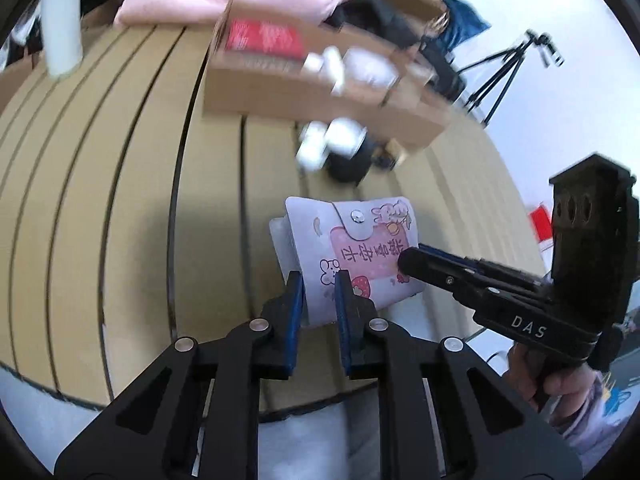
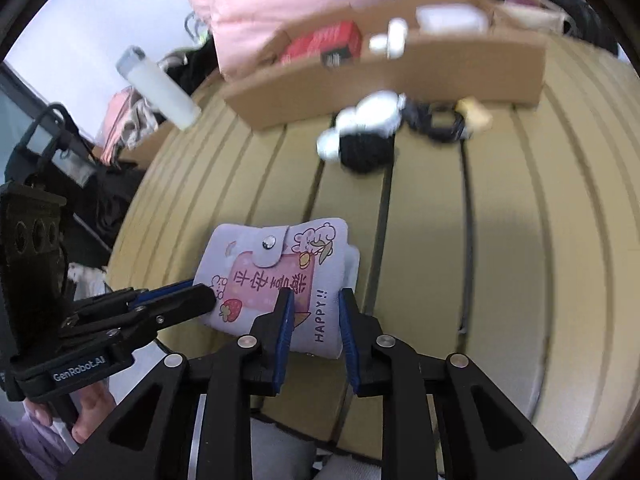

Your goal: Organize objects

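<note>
Both claws hold the lilac card wallet point(image 2: 280, 276) above the slatted table's point(image 2: 500, 240) near edge: the left gripper point(image 1: 319, 280) pinches one end, the right gripper point(image 2: 314, 300) the other. At the far edge, a cardboard box point(image 2: 400, 80) holds a red packet point(image 2: 324, 46) and white items point(image 2: 452, 18).

Left claw point(image 1: 319, 280) narrowly parted, right claw point(image 2: 316, 300) likewise

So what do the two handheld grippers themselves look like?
Both are black with silver pivot pins and blue-padded jaws. The left gripper reads "GenRobot.AI"; the right gripper reads "DAS", its rear block showing three round holes. Lilac sleeves cover the wrists.
</note>
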`<state>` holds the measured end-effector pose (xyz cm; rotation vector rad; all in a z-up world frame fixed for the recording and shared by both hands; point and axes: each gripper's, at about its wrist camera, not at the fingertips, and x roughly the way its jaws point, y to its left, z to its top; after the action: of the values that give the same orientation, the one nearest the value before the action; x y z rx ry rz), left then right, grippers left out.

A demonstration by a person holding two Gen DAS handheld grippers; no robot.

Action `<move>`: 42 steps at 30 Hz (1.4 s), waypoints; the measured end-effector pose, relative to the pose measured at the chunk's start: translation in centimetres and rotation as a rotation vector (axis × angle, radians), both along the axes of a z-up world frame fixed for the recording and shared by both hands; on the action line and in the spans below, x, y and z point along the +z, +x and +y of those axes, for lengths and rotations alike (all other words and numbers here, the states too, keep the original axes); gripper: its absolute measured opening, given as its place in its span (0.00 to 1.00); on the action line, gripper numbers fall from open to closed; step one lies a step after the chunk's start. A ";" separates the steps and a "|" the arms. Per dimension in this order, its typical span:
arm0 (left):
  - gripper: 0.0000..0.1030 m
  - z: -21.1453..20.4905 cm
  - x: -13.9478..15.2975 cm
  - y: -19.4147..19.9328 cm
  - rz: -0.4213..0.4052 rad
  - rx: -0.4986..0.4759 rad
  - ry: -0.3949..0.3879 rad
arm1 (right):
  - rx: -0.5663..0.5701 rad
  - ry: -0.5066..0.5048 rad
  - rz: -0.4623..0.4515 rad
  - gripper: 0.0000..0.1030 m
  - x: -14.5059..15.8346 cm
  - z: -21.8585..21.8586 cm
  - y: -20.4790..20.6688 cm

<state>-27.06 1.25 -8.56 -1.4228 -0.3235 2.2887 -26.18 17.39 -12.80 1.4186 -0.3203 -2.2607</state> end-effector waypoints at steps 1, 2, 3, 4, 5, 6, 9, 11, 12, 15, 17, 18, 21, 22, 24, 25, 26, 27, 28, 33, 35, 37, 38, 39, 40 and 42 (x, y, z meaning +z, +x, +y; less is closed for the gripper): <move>0.11 0.2 1.3 -0.8 0.017 -0.008 0.000 | -0.017 -0.006 0.010 0.21 1.1 0.4 -0.4; 0.11 0.5 3.3 -2.1 0.044 -0.018 -0.009 | -0.034 -0.014 0.018 0.21 2.5 0.7 -1.1; 0.11 0.8 4.7 -3.2 0.071 -0.029 -0.018 | -0.043 -0.021 0.044 0.21 4.2 1.0 -2.2; 0.11 1.3 6.0 -4.4 0.098 -0.038 -0.027 | -0.047 -0.021 0.078 0.21 5.7 1.1 -3.4; 0.11 1.6 7.2 -5.8 0.114 -0.047 -0.039 | -0.048 -0.015 0.102 0.21 6.9 1.0 -4.5; 0.11 1.8 8.2 -7.4 0.119 -0.050 -0.043 | -0.048 -0.009 0.126 0.21 8.3 1.0 -6.1; 0.11 1.9 8.9 -12.7 0.110 -0.043 -0.045 | -0.055 -0.005 0.148 0.21 10.2 0.7 -11.0; 0.11 2.2 7.8 -15.6 0.102 -0.053 -0.061 | -0.057 0.002 0.126 0.21 9.5 -0.1 -14.4; 0.11 2.1 6.7 -16.8 0.079 -0.038 -0.072 | -0.068 0.013 0.101 0.21 8.5 -0.3 -16.1; 0.11 1.8 4.0 -19.3 0.030 -0.027 -0.133 | -0.063 0.011 0.007 0.21 4.8 -1.1 -19.5; 0.11 1.5 2.0 -20.3 0.014 -0.026 -0.200 | -0.048 -0.002 -0.051 0.21 2.2 -2.0 -20.8; 0.11 1.4 1.0 -20.8 -0.003 -0.021 -0.223 | -0.045 -0.012 -0.078 0.21 0.8 -2.5 -21.3; 0.12 1.1 -1.2 -21.5 -0.027 -0.001 -0.322 | -0.038 -0.015 -0.109 0.20 -1.5 -3.9 -22.4; 0.13 0.9 -1.4 -21.4 -0.028 0.005 -0.337 | -0.032 -0.018 -0.118 0.20 -2.0 -4.4 -22.6; 0.17 0.6 -0.8 -20.9 -0.013 0.008 -0.305 | -0.013 -0.008 -0.110 0.21 -2.4 -5.0 -22.7; 0.20 0.5 -0.3 -20.6 -0.003 0.007 -0.295 | -0.006 0.003 -0.110 0.21 -2.3 -5.1 -22.9; 0.23 0.5 0.5 -20.1 0.016 0.007 -0.297 | 0.000 0.009 -0.109 0.21 -2.2 -5.1 -22.9; 0.35 0.4 1.1 -19.8 0.030 0.010 -0.299 | 0.003 0.000 -0.107 0.24 -1.9 -4.8 -22.9; 0.50 0.3 2.1 -19.3 0.049 0.018 -0.305 | -0.002 -0.011 -0.103 0.26 -1.2 -4.2 -22.6; 0.67 0.0 6.5 -16.1 0.092 0.041 -0.339 | -0.025 0.064 0.009 0.87 4.1 -1.1 -19.6; 0.67 -0.1 8.5 -14.2 0.095 0.057 -0.360 | -0.017 0.108 0.039 0.87 6.5 0.0 -17.7; 0.76 -0.3 11.0 -11.3 0.123 0.054 -0.355 | -0.012 0.168 0.081 0.87 9.5 1.5 -14.7; 0.80 -0.6 12.3 -9.1 0.148 0.055 -0.331 | -0.006 0.195 0.093 0.87 10.5 2.0 -13.3; 0.87 -1.0 13.3 -7.4 0.171 0.058 -0.307 | 0.001 0.225 0.118 0.87 12.0 2.5 -11.1; 0.89 -1.3 14.2 -5.2 0.197 0.065 -0.286 | 0.006 0.236 0.144 0.87 13.1 3.1 -9.1; 0.89 -1.6 15.3 -1.5 0.238 0.080 -0.276 | 0.016 0.237 0.182 0.87 15.0 4.0 -4.8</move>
<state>-28.58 -0.31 6.78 -1.2577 0.0099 2.6162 -31.01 21.42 2.24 1.3058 0.0186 -2.4567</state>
